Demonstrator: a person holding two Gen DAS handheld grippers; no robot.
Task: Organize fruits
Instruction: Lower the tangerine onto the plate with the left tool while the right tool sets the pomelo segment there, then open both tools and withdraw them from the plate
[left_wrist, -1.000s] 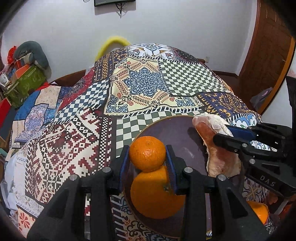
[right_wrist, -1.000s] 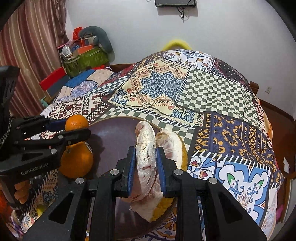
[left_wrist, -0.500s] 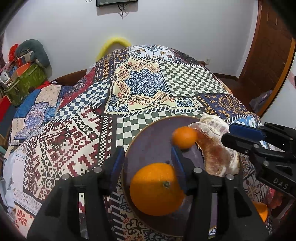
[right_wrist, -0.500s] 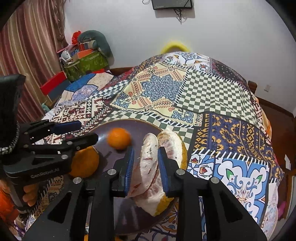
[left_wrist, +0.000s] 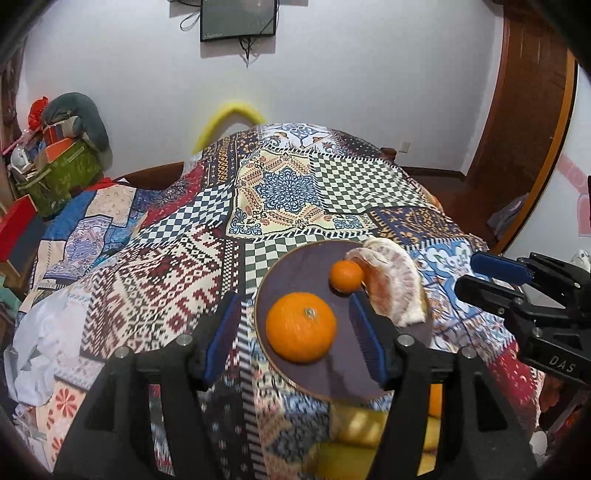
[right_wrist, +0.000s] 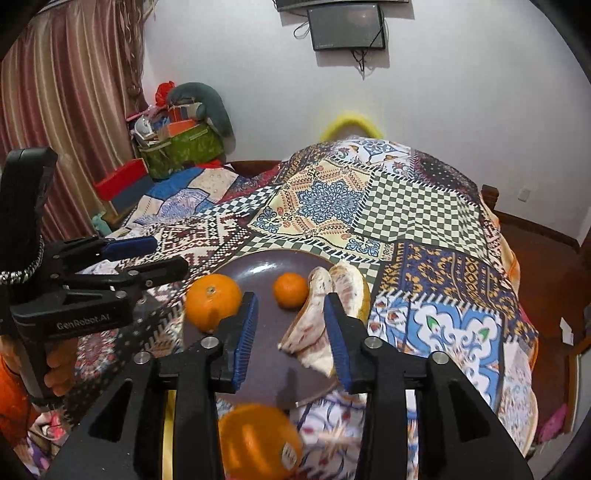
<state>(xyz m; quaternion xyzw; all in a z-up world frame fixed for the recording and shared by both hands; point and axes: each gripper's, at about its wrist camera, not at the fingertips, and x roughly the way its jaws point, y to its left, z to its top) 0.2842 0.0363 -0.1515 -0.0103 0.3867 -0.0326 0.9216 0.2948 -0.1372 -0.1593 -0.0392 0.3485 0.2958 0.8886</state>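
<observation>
A dark round plate (left_wrist: 295, 269) (right_wrist: 258, 266) lies on the patchwork cloth. On it sit a large orange (left_wrist: 301, 326) (right_wrist: 212, 301), a small mandarin (left_wrist: 346, 276) (right_wrist: 290, 290) and peeled pomelo segments (left_wrist: 391, 284) (right_wrist: 314, 314). My left gripper (left_wrist: 295, 338) is open and empty, raised above the large orange. My right gripper (right_wrist: 291, 339) is open and empty, with the pomelo by its right finger. Each gripper shows in the other's view, the right one (left_wrist: 495, 275) and the left one (right_wrist: 147, 258).
Another orange (right_wrist: 258, 446) and blurred yellow fruit (left_wrist: 354, 439) lie below the plate's near edge. The patchwork-covered table (left_wrist: 295, 192) stretches away behind. A green box (left_wrist: 62, 173) and clutter stand far left. A wooden door (left_wrist: 524, 110) is on the right.
My left gripper opened and dropped the mandarin, which rolled against the pomelo. My right gripper opened and let go of the pomelo. Both grippers lifted back from the plate.
</observation>
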